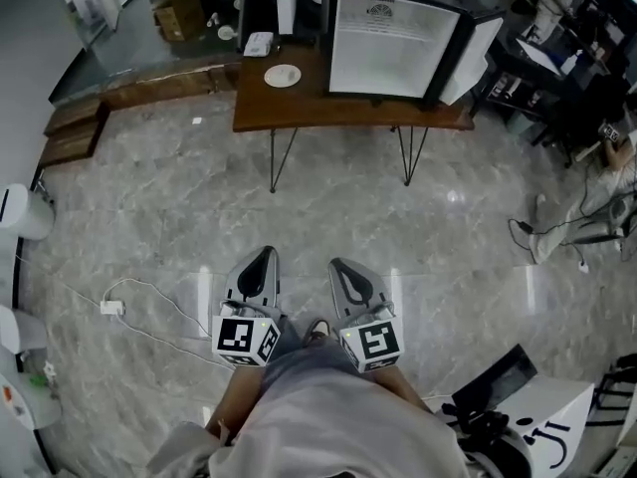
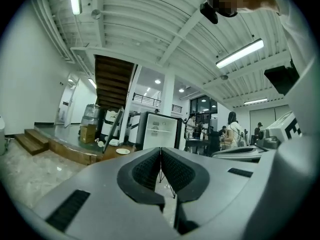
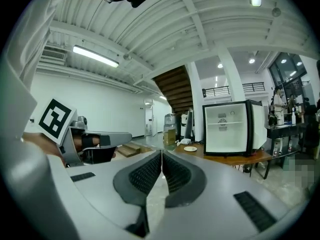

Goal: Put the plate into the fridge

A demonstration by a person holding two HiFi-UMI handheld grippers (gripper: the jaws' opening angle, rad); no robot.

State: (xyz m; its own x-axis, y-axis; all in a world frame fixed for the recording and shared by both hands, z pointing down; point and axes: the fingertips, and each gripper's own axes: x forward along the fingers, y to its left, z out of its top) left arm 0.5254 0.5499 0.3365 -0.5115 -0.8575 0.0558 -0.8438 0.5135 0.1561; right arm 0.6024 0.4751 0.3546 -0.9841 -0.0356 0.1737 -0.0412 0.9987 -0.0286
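Note:
A small white plate (image 1: pixel 283 75) lies on the left part of a brown wooden table (image 1: pixel 299 108) far ahead; it also shows as plate (image 2: pixel 122 151) and plate (image 3: pixel 190 148). To its right on that table stands a black mini fridge (image 1: pixel 393 40) with its door swung open and a white inside, also seen as fridge (image 2: pixel 159 131) and fridge (image 3: pixel 231 127). My left gripper (image 1: pixel 265 256) and right gripper (image 1: pixel 341 266) hang side by side close to the person's body, well short of the table. Both are shut with nothing between the jaws.
A white cable with a plug (image 1: pixel 110 308) trails over the marble floor at the left. Wooden steps (image 1: pixel 75 130) lie at the far left. Desks, chairs and people stand at the right (image 2: pixel 234 129). A white box (image 1: pixel 258 43) sits behind the plate.

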